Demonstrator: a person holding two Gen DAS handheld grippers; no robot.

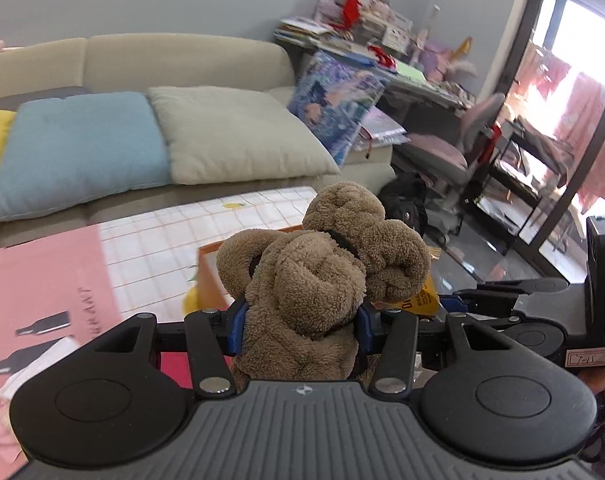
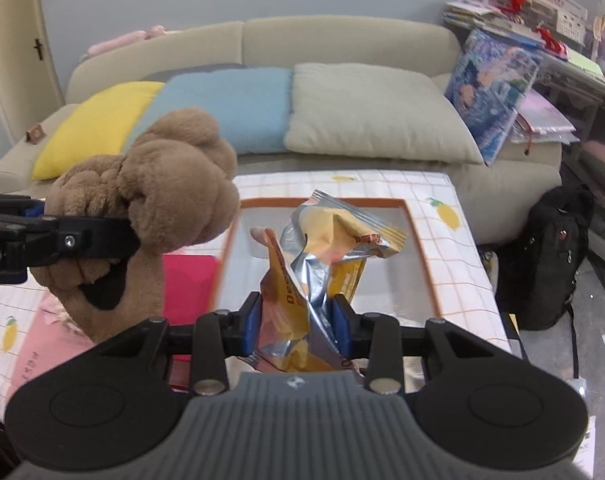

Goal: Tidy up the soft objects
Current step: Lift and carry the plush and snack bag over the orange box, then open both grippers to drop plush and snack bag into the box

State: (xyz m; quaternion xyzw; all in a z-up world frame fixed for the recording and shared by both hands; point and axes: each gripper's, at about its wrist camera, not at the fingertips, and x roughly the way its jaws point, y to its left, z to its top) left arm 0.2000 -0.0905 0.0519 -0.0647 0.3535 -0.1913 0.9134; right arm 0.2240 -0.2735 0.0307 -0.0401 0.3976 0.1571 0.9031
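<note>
Your left gripper pinches one brown plush bear mid-frame; your right gripper pinches one crumpled snack bag.

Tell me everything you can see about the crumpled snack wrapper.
The crumpled yellow and silver foil snack wrapper looks empty and twisted, with brown lettering partly showing. It stands up between the blue pads of the right hand-held gripper, which is shut on its lower part, above the orange-rimmed white tray.
</note>
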